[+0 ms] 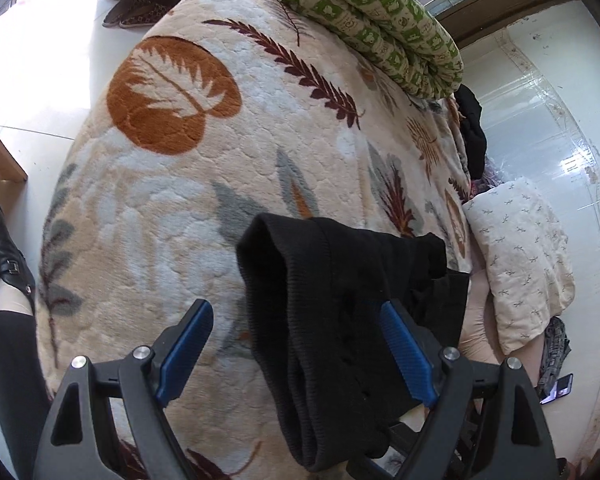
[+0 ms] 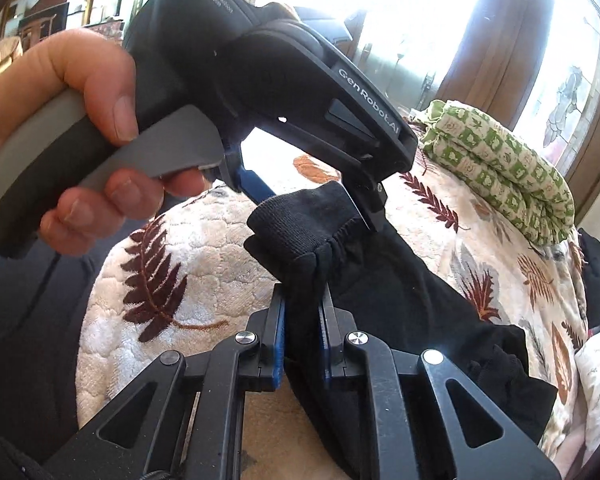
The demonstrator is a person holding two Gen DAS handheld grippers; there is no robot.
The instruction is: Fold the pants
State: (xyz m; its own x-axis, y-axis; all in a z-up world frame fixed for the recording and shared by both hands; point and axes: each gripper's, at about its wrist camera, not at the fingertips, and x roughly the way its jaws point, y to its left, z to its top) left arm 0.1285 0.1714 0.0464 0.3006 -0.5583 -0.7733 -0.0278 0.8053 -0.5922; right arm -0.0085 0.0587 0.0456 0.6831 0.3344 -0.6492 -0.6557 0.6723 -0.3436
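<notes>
While the right hand-held gripper [image 2: 302,344] pinches the black pants [image 2: 400,292] low-centre, the left hand-held gripper [image 1: 296,344] stands spread around them; folding looks barely begun on the bed [image 1: 220,168].

Left gripper [image 1: 296,344]: black angular linkage arms with triangular cutouts, silver round screws behind the fingers, blue ribbed pads [image 1: 406,354]. Right gripper [image 2: 302,338]: same black frame, silver screws, blue pads. Left-gripper body carries white "GenRobot.AI" lettering, grey trigger handle. Hand [image 2: 72,136]: bare skin, short nails, gold-coloured sleeve edge.
</notes>
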